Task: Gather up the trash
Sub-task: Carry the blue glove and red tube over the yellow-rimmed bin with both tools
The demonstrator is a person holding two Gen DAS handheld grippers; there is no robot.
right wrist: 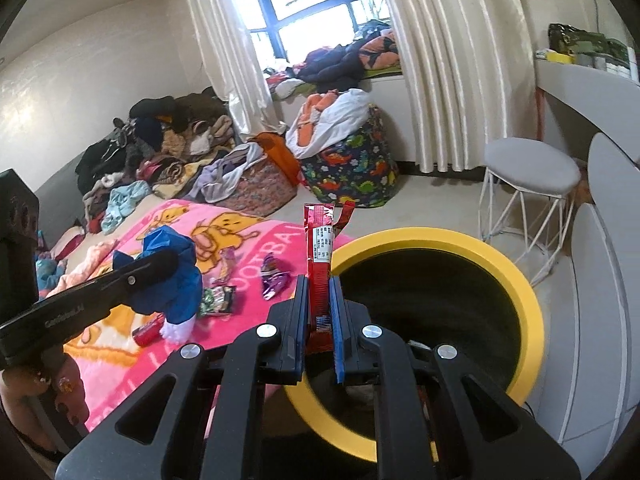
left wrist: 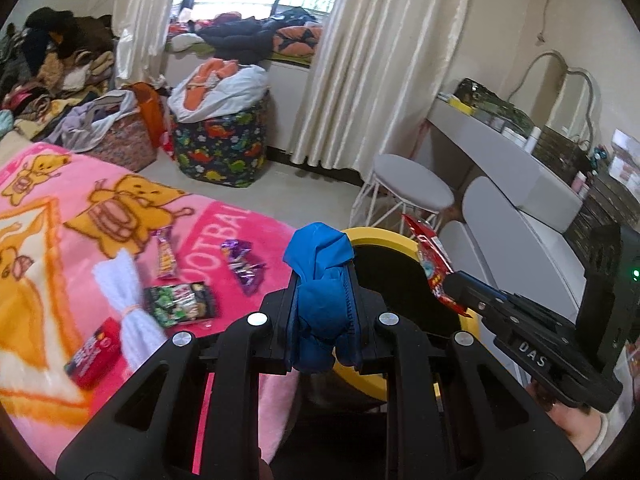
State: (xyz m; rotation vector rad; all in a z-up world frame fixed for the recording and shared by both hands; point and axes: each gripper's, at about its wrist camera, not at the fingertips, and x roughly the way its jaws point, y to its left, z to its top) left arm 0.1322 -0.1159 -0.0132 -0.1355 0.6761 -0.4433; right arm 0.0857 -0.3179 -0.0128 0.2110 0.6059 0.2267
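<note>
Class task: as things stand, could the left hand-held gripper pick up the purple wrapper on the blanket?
Probably not yet. The left hand-held gripper is shut on a blue wad, so its jaws are full. The path to the purple wrapper looks free otherwise; dropping the wad into the yellow bin first should free it.

"DAS" on the right claw (left wrist: pixel 452 280); "OOTBA" on the pink blanket (left wrist: pixel 224 236).

Looked like a lived-in bedroom: bed (left wrist: pixel 60 208) under pink blanket, clothes heaps (right wrist: pixel 160 148), curtained window (right wrist: pixel 320 12), vanity with stool (left wrist: pixel 412 188).
</note>
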